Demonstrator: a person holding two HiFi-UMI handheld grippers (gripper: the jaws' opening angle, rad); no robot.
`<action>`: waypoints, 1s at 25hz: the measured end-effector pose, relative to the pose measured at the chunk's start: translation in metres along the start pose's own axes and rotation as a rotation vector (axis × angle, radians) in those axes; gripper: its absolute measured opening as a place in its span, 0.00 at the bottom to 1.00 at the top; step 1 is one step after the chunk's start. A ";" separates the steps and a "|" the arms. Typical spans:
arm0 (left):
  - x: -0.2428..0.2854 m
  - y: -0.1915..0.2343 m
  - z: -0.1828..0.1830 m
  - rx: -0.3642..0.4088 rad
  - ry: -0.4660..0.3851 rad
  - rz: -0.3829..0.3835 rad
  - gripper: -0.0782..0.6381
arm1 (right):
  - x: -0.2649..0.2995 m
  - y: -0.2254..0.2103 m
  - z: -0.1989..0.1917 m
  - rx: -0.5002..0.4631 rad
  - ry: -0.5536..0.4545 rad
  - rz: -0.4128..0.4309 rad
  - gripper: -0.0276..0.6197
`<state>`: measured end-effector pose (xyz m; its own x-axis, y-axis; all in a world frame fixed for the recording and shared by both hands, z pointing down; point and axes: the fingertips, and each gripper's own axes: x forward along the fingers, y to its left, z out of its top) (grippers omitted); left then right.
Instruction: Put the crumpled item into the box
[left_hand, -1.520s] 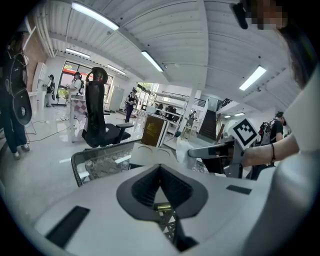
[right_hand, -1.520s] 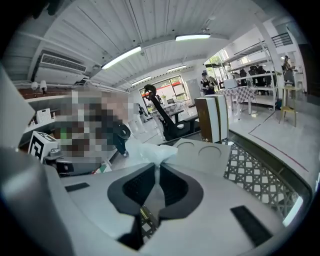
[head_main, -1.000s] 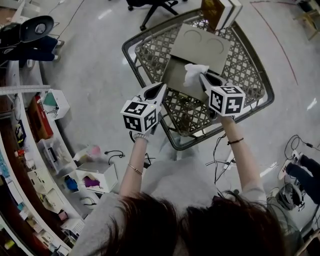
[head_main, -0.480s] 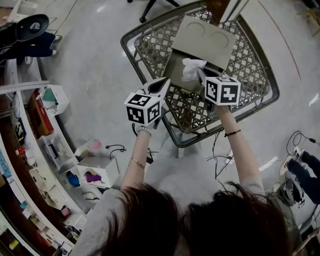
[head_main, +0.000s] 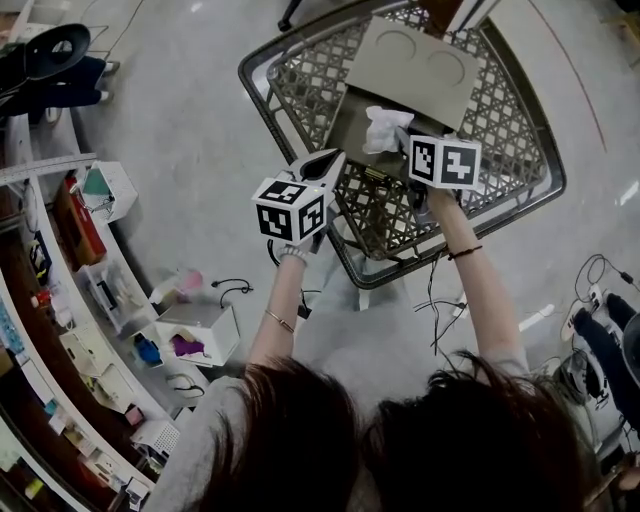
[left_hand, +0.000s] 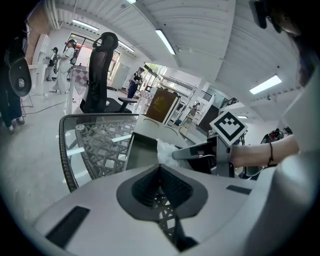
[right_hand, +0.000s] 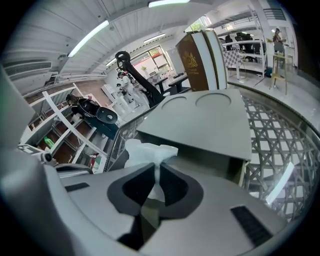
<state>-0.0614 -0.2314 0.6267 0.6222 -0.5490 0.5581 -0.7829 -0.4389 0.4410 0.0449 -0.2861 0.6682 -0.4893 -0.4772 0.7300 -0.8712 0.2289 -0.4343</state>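
A crumpled white tissue is pinched in my right gripper, whose jaws are shut on it. It hangs over the open grey box on the glass lattice table. The box's lid with two round marks stands folded back behind it. My left gripper is shut and empty, at the box's near left side. In the left gripper view the tissue and the right gripper show just past the box's wall.
A brown and white carton stands at the table's far edge. An office chair stands beyond the table. Shelves with small items line the left side. Cables lie on the floor under the table's near corner.
Both grippers have moved a little farther over the table. The tissue, still in the right gripper, has moved with it over the box opening.
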 end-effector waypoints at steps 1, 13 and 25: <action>0.001 0.001 -0.001 -0.003 0.003 0.000 0.13 | 0.002 -0.001 -0.001 0.004 0.011 -0.004 0.12; 0.004 0.004 -0.006 -0.034 0.017 -0.009 0.13 | 0.015 -0.007 -0.007 0.045 0.078 -0.031 0.12; 0.001 0.006 -0.008 -0.051 0.021 -0.016 0.13 | 0.020 -0.010 -0.006 0.089 0.086 -0.080 0.14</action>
<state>-0.0660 -0.2288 0.6354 0.6351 -0.5267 0.5650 -0.7721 -0.4106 0.4850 0.0433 -0.2923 0.6901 -0.4235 -0.4152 0.8052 -0.9024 0.1155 -0.4151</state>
